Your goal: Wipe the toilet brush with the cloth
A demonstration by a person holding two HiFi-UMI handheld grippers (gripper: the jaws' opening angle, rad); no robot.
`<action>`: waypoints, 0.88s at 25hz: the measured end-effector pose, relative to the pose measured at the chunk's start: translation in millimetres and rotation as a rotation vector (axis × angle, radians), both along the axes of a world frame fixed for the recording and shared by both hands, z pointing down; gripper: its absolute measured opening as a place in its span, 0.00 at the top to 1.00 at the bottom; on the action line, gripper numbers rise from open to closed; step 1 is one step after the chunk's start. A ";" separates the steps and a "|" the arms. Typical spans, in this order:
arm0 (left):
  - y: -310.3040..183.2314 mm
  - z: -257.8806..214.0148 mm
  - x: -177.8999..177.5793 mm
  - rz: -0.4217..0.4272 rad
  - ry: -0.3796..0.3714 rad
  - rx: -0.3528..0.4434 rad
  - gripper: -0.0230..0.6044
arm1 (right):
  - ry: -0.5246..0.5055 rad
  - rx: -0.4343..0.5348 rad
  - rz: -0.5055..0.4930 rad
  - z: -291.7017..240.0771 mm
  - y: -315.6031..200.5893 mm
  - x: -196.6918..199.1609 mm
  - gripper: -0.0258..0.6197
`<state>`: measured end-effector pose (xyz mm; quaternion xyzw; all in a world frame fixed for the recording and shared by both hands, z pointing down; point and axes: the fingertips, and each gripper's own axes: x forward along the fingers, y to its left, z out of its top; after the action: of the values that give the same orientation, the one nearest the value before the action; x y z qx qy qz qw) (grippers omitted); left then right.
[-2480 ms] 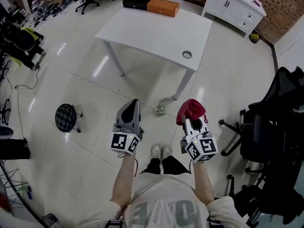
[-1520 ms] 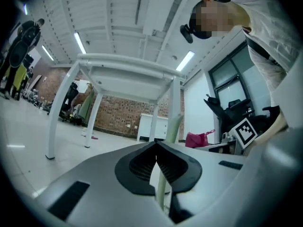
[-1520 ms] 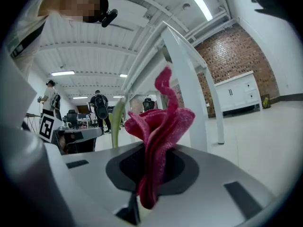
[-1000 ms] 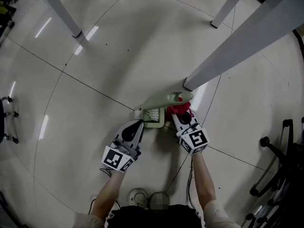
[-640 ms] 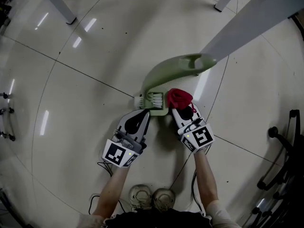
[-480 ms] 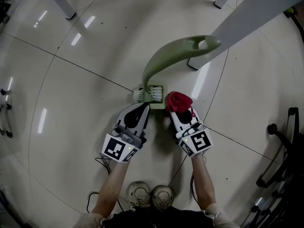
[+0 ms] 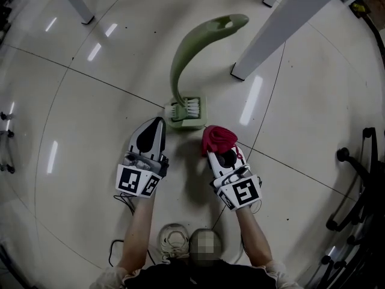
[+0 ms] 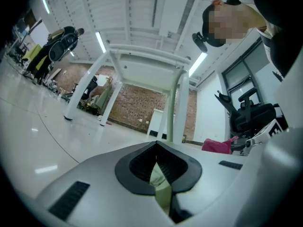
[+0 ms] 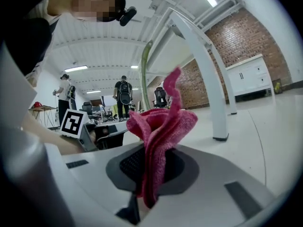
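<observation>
- Your right gripper (image 7: 219,153) clamps the cloth (image 7: 216,138) just beside the toilet brush (image 7: 175,65); hard wiping may topple it.
- Your left gripper (image 7: 157,125), closed beside the brush, seems to grip nothing, so nothing steadies it.

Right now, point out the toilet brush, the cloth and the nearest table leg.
toilet brush (image 7: 187,121), head view, on its green base just below the bristles.
cloth (image 7: 218,139), head view, on the middle of the bunched red fabric.
table leg (image 7: 277,26), head view, partway up the white leg.
</observation>
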<state>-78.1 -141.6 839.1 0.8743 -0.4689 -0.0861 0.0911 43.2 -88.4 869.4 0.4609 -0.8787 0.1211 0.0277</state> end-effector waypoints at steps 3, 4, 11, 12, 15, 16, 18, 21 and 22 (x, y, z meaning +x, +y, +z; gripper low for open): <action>-1.9 1.0 -13.5 -0.039 -0.005 -0.003 0.96 | 0.061 0.046 -0.048 5.2 2.3 -38.7 0.91; -1.5 -0.4 -15.8 -0.047 -0.007 -0.001 0.96 | 0.099 0.073 -0.075 7.7 1.5 -53.2 0.91; 1.0 -3.3 -29.6 -0.071 -0.027 0.011 0.96 | 0.167 0.044 -0.064 25.0 -22.3 -100.4 0.91; 1.6 -2.2 -31.5 -0.073 -0.028 0.009 0.96 | 0.166 0.045 -0.061 24.5 -24.0 -100.1 0.91; 2.5 0.8 -36.6 -0.077 -0.030 0.006 0.96 | 0.158 0.043 -0.036 21.7 -24.1 -92.2 0.91; 2.3 1.3 -37.2 -0.077 -0.030 0.005 0.96 | 0.157 0.047 -0.024 18.4 -24.0 -87.8 0.91; 1.9 1.3 -35.6 -0.075 -0.030 0.004 0.96 | 0.171 0.086 -0.012 11.8 -22.7 -77.3 0.91; 1.8 -0.8 -29.2 -0.061 -0.031 0.006 0.96 | 0.156 0.137 0.033 4.3 -20.4 -55.9 0.91; 2.0 -1.3 -26.5 -0.054 -0.031 0.006 0.96 | 0.143 0.124 0.061 4.3 -19.8 -46.3 0.91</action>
<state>-104.7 -139.6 837.8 0.8628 -0.4935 -0.0764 0.0785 -3.0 -108.1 873.7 0.4958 -0.8658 0.0340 0.0581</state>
